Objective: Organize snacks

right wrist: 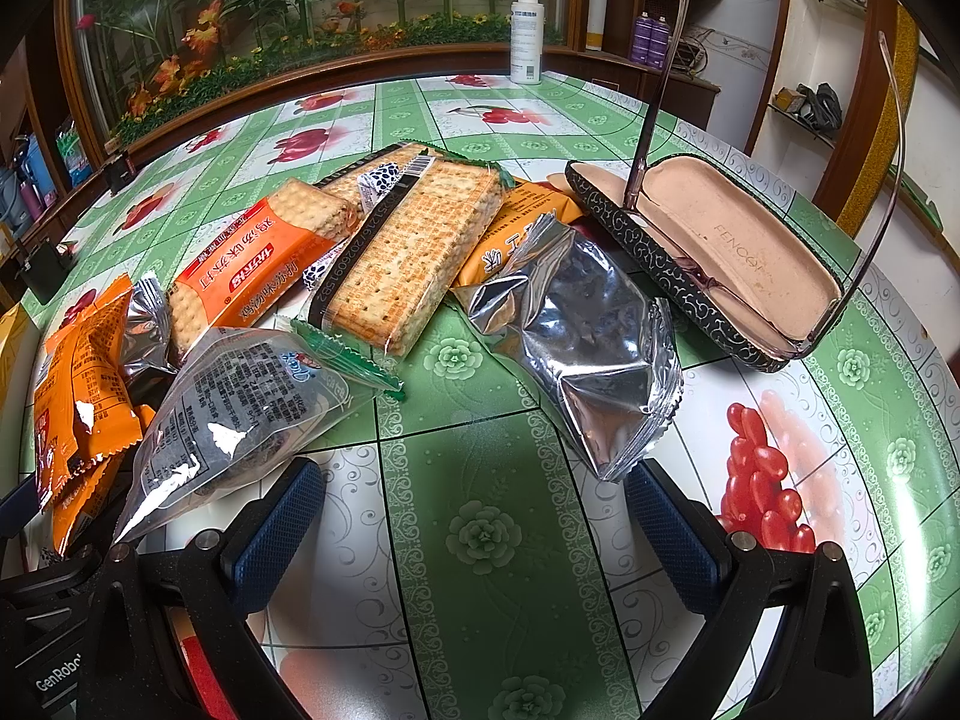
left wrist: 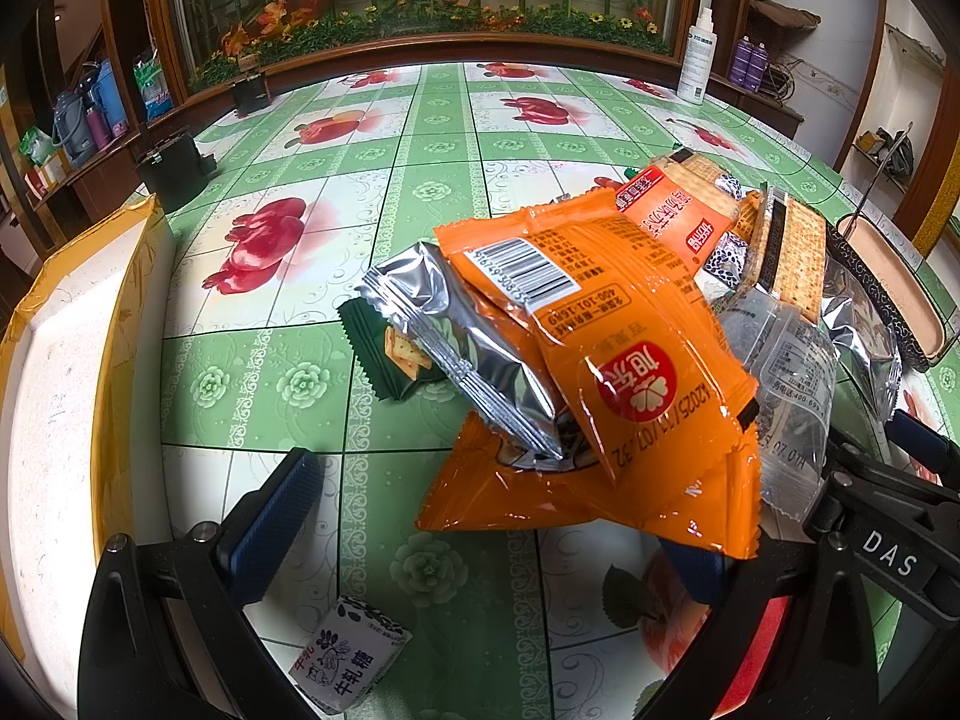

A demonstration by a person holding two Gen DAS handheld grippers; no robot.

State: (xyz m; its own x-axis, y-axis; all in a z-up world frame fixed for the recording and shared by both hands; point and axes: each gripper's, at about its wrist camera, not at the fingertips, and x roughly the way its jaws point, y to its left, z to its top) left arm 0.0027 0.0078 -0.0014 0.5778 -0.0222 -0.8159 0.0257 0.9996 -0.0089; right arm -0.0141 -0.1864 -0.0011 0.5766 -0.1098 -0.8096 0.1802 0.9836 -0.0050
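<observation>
My left gripper (left wrist: 480,540) has its jaws spread wide, nothing between them; the lower edge of an orange snack packet (left wrist: 600,360) overlaps the right finger. My right gripper (right wrist: 480,534) likewise has its jaws apart and empty over bare tabletop (right wrist: 492,540).

Landmark: the long cracker pack (right wrist: 414,252). Snack heap lies around it on the tabletop. Orange-labelled cracker pack (right wrist: 252,264) touches its left side. Clear dark-filled bag (right wrist: 240,408) lies nearer me, left. Silver foil packet (right wrist: 588,348) lies to its right, nearer me. Open glasses case (right wrist: 720,252) with glasses sits further right. A small milk candy box (left wrist: 348,660) lies apart, near my left gripper.
</observation>
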